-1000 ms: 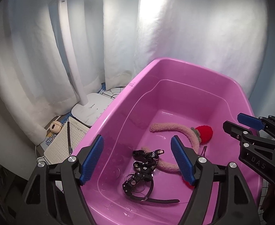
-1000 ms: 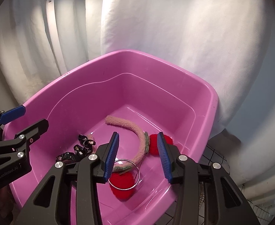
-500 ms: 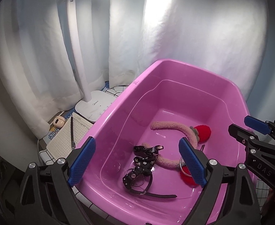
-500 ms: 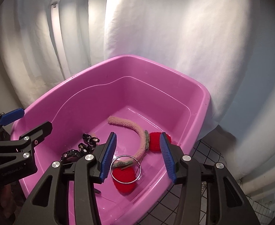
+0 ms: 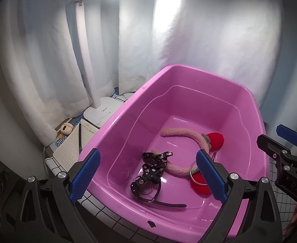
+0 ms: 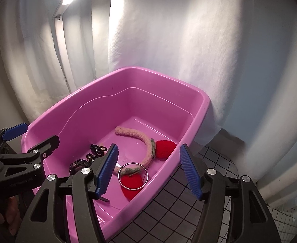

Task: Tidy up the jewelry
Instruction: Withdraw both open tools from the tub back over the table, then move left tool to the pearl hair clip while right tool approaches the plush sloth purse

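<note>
- The left tool [image 5: 147,176] has pulled back and up from the pink tub [image 5: 116,125]; its blue pads, a second ago over the tub floor, now flank the near rim, with more of the tiled table [image 5: 99,204] showing.
- Its jaws have just been opening, nothing between them.
- The right tool [image 6: 148,172] has likewise withdrawn, its jaws just opening, empty, over the tub's near right corner.
</note>
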The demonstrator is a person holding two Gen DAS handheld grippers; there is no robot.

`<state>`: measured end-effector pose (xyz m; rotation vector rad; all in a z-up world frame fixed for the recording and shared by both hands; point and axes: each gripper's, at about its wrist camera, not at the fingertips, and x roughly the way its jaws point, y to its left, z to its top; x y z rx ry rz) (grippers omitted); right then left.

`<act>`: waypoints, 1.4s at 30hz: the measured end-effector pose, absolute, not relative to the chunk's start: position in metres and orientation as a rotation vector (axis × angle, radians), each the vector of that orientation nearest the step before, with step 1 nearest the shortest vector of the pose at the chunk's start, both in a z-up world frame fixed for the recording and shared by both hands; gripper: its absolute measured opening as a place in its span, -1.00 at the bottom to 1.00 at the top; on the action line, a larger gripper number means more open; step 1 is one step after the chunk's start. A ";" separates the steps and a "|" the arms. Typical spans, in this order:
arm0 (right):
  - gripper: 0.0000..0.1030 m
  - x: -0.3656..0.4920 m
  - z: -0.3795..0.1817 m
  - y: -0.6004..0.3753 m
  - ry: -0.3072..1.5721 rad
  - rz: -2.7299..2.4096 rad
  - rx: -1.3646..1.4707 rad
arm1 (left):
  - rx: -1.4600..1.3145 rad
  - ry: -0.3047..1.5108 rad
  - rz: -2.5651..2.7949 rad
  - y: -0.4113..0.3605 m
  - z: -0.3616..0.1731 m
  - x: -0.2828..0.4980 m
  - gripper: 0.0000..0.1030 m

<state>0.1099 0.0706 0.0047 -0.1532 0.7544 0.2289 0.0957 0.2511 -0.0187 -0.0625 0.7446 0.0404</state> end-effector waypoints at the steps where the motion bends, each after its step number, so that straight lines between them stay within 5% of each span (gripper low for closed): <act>1: 0.21 0.107 0.006 0.068 0.751 0.228 -0.150 | -0.061 0.742 0.039 0.250 -0.017 0.094 0.82; 24: 0.30 0.009 0.019 -0.066 0.699 0.018 -0.005 | -0.028 0.682 -0.119 0.161 0.018 0.046 0.84; 42: 0.31 -0.056 -0.050 -0.179 0.832 -0.195 0.122 | 0.057 0.758 -0.342 0.045 -0.014 0.032 0.86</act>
